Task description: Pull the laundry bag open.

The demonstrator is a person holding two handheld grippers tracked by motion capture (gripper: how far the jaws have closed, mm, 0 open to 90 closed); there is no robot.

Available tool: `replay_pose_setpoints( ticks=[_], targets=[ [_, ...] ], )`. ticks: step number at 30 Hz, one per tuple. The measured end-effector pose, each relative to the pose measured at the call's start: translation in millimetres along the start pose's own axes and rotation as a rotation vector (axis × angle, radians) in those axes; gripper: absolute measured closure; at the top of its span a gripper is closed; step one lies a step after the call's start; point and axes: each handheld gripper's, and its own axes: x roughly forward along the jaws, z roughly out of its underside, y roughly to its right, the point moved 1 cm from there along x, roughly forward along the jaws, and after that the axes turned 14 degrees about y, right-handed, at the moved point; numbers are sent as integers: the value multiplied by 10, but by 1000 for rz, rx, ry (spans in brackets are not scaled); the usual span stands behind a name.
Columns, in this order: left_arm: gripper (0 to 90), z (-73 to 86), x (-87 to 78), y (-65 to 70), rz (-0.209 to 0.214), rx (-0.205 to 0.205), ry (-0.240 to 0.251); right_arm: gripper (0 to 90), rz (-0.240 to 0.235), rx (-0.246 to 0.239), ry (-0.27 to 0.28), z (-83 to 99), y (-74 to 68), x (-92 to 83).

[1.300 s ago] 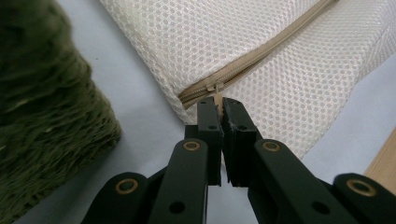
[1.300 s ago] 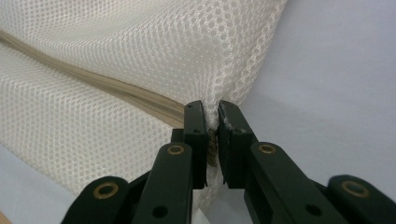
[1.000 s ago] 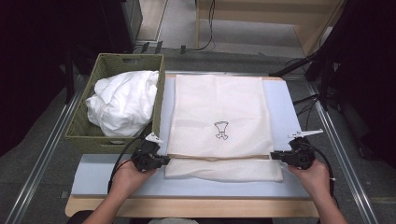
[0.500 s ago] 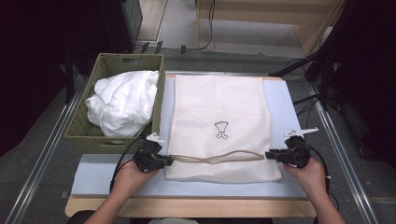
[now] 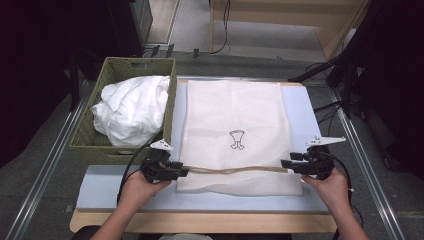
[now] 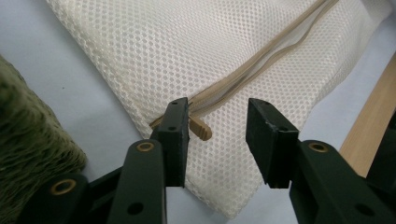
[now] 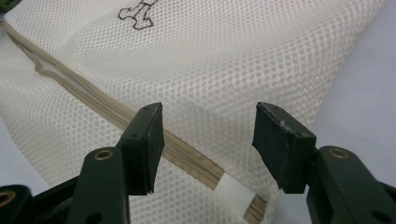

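**Both grippers let go at the ends of the mesh bag's zipper**

The left gripper point(image 6: 217, 140) has its jaws parted; they have just been opening, and nothing is pinched between them. The tan zipper pull point(image 6: 200, 128) lies just beside the inner face of the left-hand jaw in the left gripper view, loose on the mesh. From there the zipper point(image 6: 261, 60) runs away up and to the right across the bag point(image 6: 154, 51).

The right gripper point(image 7: 208, 140) also stands released, its jaws wide and just opened. The bag's cloth and the far end of the zipper point(image 7: 187, 156) pass under the gap, with neither pad pressing on them. A small white tab point(image 7: 232, 189) sits at that end of the zipper, near the bag's corner.

In the high view the left gripper point(image 5: 182, 170) and the right gripper point(image 5: 286, 164) face each other at the two ends of the zipper point(image 5: 232, 170), which crosses the near part of the bag point(image 5: 232, 110). The bag lies flat on a pale blue mat point(image 5: 300, 105) on the table point(image 5: 200, 222), with a small brown emblem point(image 5: 237, 139) near its middle. Left of the bag, touching the mat's edge, stands a green basket point(image 5: 107, 75) holding crumpled white cloth point(image 5: 130, 110).
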Motion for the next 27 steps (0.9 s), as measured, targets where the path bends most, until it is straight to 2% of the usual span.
replay_pose_setpoints(
  ticks=[9, 13, 27],
  targets=[
    [500, -27, -30, 34, 31, 5, 26, 413, -16, -25, 21, -53, -83, 11],
    [461, -29, -36, 33, 29, 8, 33, 398, -23, -30, 26, -75, -114, 23],
    [448, -2, -99, 73, 31, 1, 45, 365, -87, -58, 19, -151, -264, 169]
  ],
)
